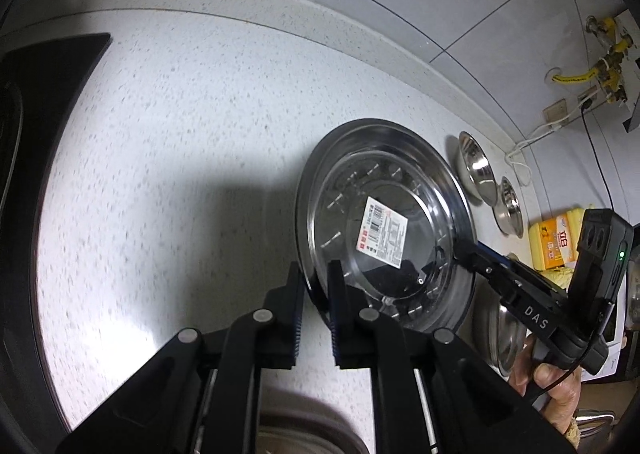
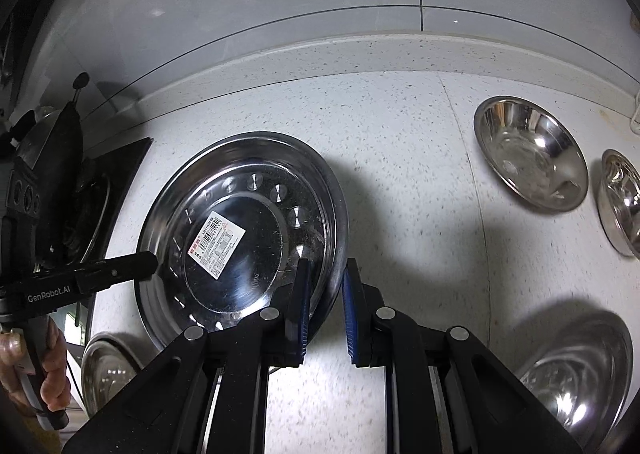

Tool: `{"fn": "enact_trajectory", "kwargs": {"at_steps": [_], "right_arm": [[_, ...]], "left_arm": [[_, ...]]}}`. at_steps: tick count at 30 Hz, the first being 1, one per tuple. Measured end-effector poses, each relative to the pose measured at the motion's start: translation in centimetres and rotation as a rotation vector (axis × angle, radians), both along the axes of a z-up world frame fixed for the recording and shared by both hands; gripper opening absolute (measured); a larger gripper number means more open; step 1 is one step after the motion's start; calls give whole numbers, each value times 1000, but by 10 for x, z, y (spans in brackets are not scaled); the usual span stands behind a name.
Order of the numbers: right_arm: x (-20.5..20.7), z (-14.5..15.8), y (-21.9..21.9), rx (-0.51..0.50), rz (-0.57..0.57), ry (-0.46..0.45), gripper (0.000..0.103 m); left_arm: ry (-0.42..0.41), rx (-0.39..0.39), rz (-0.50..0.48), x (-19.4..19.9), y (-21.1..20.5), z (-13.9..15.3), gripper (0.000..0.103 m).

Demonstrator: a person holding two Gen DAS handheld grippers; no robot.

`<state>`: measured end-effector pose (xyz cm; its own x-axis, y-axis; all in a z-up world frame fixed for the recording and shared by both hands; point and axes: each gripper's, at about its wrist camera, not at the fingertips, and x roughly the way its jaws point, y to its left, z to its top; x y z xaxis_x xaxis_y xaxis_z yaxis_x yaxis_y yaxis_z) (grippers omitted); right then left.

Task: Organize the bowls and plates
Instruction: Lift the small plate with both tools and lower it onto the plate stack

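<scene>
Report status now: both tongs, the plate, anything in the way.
Left tongs and right tongs each straddle opposite rims of the round steel plate with a white label, gaps showing. Steel bowls sit apart on the speckled white counter.

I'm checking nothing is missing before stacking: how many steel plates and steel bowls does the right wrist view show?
Steel plate: 1
Steel bowls: 4
Total: 5

Dim overhead light throws soft shadows across the speckled white stone counter (image 2: 400,142). Glare streaks the round steel plate (image 2: 240,230). Fisheye edges bend and darken; the left view is slightly blurred.
</scene>
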<state>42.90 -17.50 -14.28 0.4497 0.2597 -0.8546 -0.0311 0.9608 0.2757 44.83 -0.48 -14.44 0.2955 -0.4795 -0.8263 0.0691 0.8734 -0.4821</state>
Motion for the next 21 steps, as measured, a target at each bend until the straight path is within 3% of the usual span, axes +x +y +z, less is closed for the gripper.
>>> {"fn": "enact_trajectory", "kwargs": {"at_steps": [10, 21], "right_arm": [[-46, 9, 0, 28, 2, -15, 14], [-112, 57, 40, 79, 92, -64, 14]], "left_arm": [[-55, -27, -3, -63, 19, 25, 10], [-115, -61, 63, -153, 83, 73, 10]]}}
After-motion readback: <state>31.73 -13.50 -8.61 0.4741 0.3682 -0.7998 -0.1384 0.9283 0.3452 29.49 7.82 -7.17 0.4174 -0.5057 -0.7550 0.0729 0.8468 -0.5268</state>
